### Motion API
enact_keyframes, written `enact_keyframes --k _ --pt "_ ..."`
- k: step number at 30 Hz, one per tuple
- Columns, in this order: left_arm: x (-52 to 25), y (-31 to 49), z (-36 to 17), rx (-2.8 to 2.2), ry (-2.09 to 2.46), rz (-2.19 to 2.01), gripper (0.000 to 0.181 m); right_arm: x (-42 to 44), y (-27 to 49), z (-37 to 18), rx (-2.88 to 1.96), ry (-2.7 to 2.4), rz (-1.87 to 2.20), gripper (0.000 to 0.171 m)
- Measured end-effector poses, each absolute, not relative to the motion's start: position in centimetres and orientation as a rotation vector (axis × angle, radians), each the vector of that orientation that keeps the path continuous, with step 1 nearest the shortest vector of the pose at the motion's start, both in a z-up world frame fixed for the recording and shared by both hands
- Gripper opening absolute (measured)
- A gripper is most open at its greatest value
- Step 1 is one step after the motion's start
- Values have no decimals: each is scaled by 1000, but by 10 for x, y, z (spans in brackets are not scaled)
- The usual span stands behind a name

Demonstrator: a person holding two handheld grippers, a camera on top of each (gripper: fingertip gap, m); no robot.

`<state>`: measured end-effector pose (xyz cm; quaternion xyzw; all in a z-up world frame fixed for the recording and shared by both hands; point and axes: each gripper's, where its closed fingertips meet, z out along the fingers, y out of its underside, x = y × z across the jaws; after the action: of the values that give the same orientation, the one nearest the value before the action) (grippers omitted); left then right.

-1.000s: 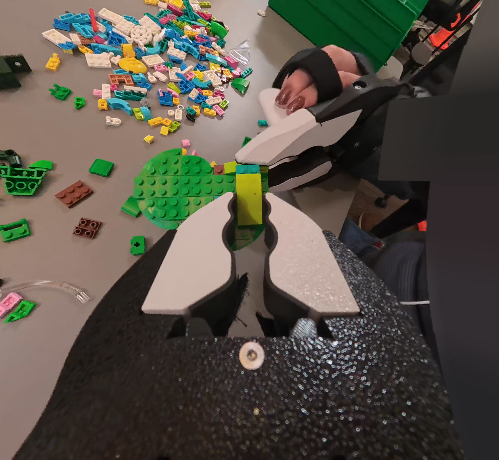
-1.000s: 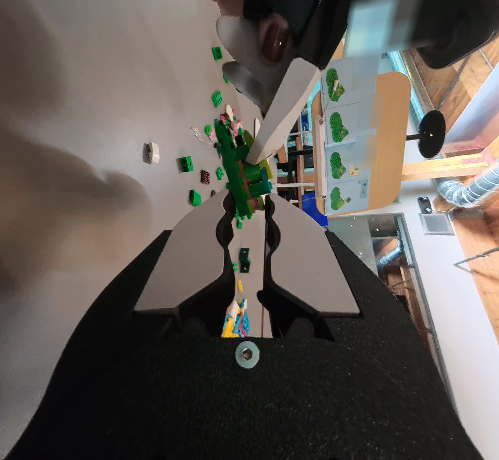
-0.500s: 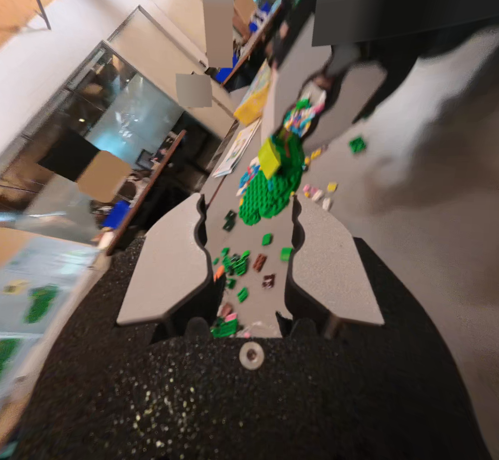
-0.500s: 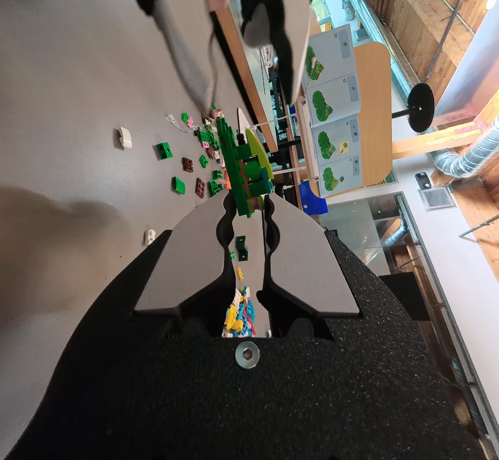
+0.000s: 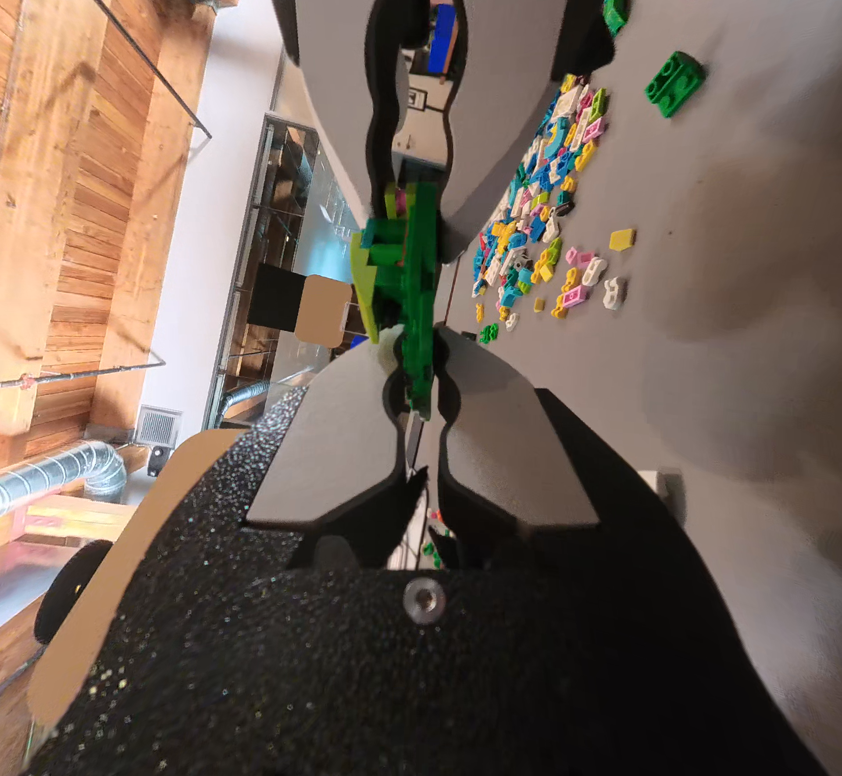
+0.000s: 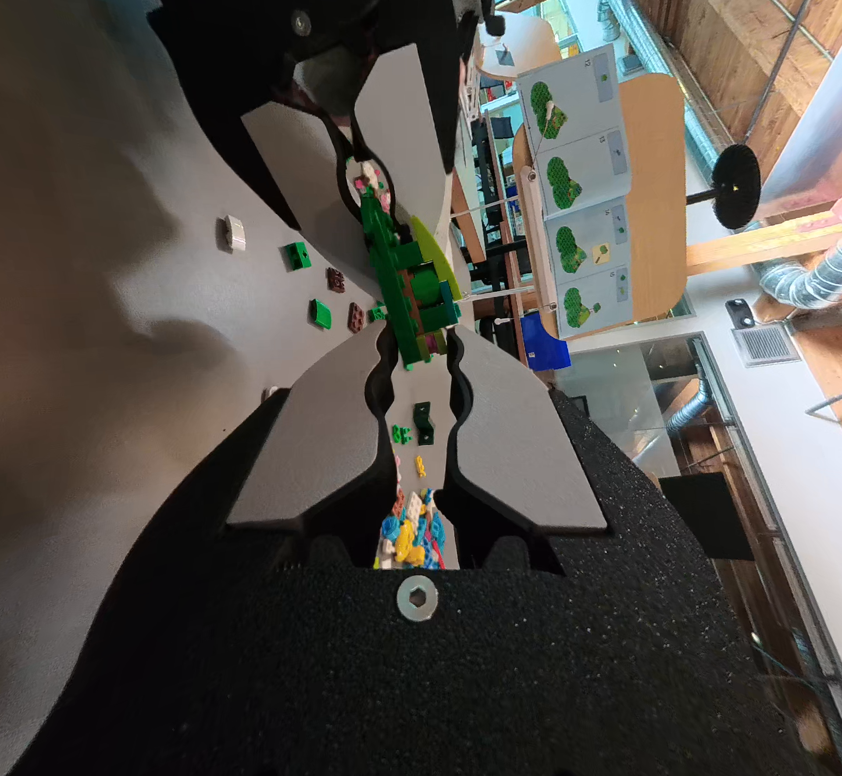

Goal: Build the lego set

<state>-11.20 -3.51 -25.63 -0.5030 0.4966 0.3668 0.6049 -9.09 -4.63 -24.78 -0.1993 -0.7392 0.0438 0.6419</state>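
Observation:
The green plate build (image 5: 417,280) is seen edge-on above the grey table (image 5: 683,389). A lime slope piece (image 5: 362,289) and dark green and teal bricks sit on its face. My left gripper (image 5: 417,337) is shut on its near edge. My right gripper (image 5: 412,225) comes in from the top and grips the opposite end. In the right wrist view my right gripper (image 6: 419,335) is shut on the build (image 6: 396,280) at its end with pink and lime bricks. The left gripper (image 6: 369,189) holds the far end, and the lime slope (image 6: 433,253) faces right.
A pile of loose coloured bricks (image 5: 542,225) lies on the table, with green bricks (image 5: 674,84) farther off. The right wrist view shows loose green (image 6: 321,312), brown (image 6: 355,316) and white (image 6: 232,232) pieces, the coloured pile (image 6: 410,535), and an instruction booklet on a wooden stand (image 6: 578,207). The grippers are tip to tip, or close to it.
My left gripper let go of the lime slope piece, opened and swung away, then came back and shut on the far edge of the green build. My right gripper kept its hold.

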Motion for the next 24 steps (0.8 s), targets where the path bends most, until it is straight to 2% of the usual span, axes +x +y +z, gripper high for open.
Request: enact_keyframes --k 3,8,15,20,24 --pt "-114 -35 -255 -1137 1135 901 8 -92 -47 -246 -473 -1664 138 22" --pt "-118 -38 -249 -1106 1101 896 8 -77 -35 -225 -589 -1586 321 49" --pt "-111 -38 -263 -1116 1174 839 8 -35 11 -227 -915 -1614 597 37" --pt "-106 -33 -272 -1170 1190 844 8 -7 1 -252 -1176 -1767 1084 30" --pt "-101 -36 -273 -1146 1207 823 8 4 3 -283 -1336 -1905 1053 29"
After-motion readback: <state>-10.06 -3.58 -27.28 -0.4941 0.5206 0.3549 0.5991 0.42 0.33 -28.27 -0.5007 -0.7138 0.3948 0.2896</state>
